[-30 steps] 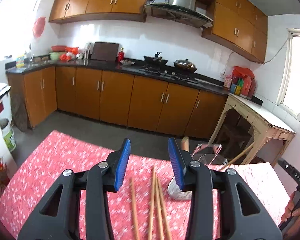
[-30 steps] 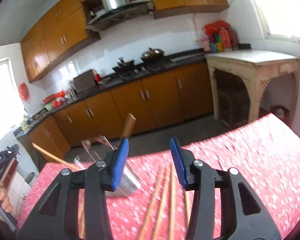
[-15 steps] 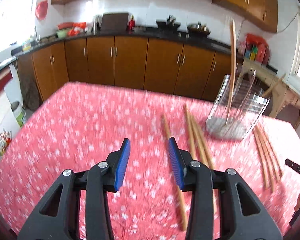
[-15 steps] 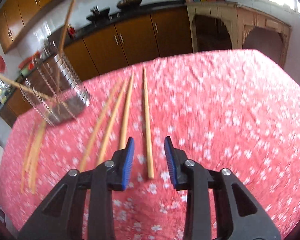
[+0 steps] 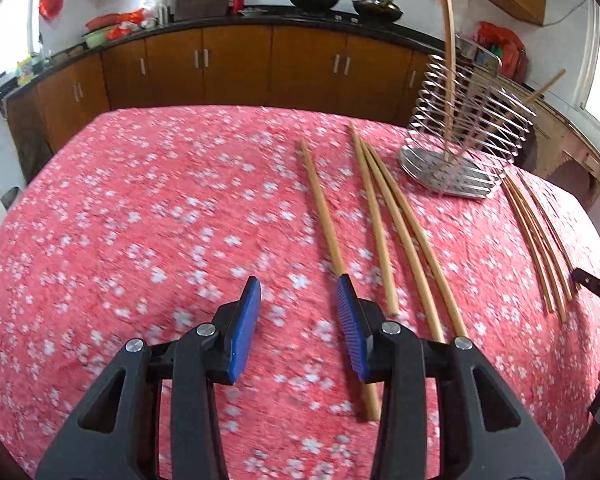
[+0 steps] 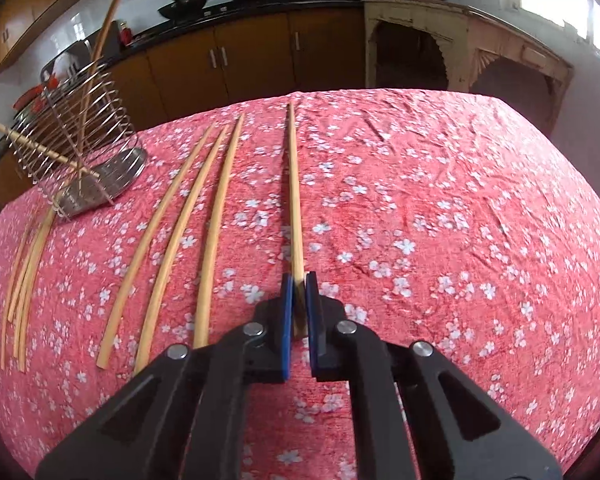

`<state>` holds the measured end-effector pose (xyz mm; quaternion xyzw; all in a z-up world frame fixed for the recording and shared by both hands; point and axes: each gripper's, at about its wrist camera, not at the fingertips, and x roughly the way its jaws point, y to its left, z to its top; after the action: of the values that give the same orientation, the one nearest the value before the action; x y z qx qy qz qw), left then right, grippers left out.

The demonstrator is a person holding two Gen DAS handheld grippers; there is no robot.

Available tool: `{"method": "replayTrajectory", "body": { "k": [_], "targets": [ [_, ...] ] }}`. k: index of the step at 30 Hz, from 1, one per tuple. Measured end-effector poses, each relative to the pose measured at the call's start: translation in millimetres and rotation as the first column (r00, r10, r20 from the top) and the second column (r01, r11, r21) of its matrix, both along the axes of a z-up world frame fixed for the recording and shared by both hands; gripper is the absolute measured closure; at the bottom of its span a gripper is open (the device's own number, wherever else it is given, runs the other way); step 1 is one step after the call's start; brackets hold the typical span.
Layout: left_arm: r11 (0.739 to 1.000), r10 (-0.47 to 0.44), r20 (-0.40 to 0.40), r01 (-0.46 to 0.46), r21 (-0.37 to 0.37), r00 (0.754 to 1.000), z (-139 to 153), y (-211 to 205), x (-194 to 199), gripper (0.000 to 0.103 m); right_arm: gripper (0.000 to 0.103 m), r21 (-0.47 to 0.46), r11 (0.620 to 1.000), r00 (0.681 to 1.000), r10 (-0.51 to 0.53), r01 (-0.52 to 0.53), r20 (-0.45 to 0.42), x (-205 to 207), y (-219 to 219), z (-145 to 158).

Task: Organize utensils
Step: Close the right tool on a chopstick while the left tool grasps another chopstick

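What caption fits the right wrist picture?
Right gripper pinching the near end of one chopstick on the floral tablecloth.

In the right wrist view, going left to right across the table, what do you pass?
Thin chopstick bundle → wire utensil holder → three loose chopsticks → single chopstick clamped in the right gripper → bare floral tablecloth.

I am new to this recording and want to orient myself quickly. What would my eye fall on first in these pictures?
The right tongs are shut on one wooden chopstick lying on the red flowered tablecloth. Three more chopsticks lie to its left, and beyond them a wire utensil holder has two sticks in it. The left tongs are open and hold nothing.
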<state>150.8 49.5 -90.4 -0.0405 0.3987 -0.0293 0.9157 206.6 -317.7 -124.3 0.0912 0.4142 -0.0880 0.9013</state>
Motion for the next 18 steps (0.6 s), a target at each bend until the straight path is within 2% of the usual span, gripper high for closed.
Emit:
{"method": "replayTrajectory", "body": {
  "k": [3,9,10,12,13,14,18],
  "targets": [
    [1.000,-0.026,-0.017,0.026,-0.006,1.000,-3,-8,0,0.063,0.095,-0.013,1.000,1.000,0.004,-0.004,0.004,0,1,-1],
    [0.998,-0.051,-0.050,0.053,0.037,0.997,-11,-24,-2,0.064,0.095,-0.007,1.000,1.000,0.004,-0.003,0.006,-7,-4,-1],
    [0.998,-0.038,-0.055,0.040,0.048,0.998,-12,-25,-2,0.067,0.095,-0.007,1.000,1.000,0.003,-0.003,0.006,-8,-4,0],
    [0.997,-0.013,-0.057,0.017,0.073,0.998,-12,-24,1,0.088,0.095,-0.007,1.000,1.000,0.004,-0.003,0.006,-7,-3,-2],
    [0.996,0.000,-0.058,0.005,0.084,0.998,-12,-22,3,0.093,0.095,-0.008,1.000,1.000,0.005,-0.005,0.006,-8,-3,-1],
    [0.996,0.019,-0.059,-0.014,0.087,0.998,-13,-18,6,0.095,0.095,-0.010,1.000,1.000,0.008,-0.008,0.005,-8,-2,-1],
    [0.996,0.061,-0.060,-0.057,0.072,0.996,-11,-1,14,0.096,0.095,-0.001,1.000,1.000,0.012,-0.012,0.007,-12,-3,-1]
  ]
}}
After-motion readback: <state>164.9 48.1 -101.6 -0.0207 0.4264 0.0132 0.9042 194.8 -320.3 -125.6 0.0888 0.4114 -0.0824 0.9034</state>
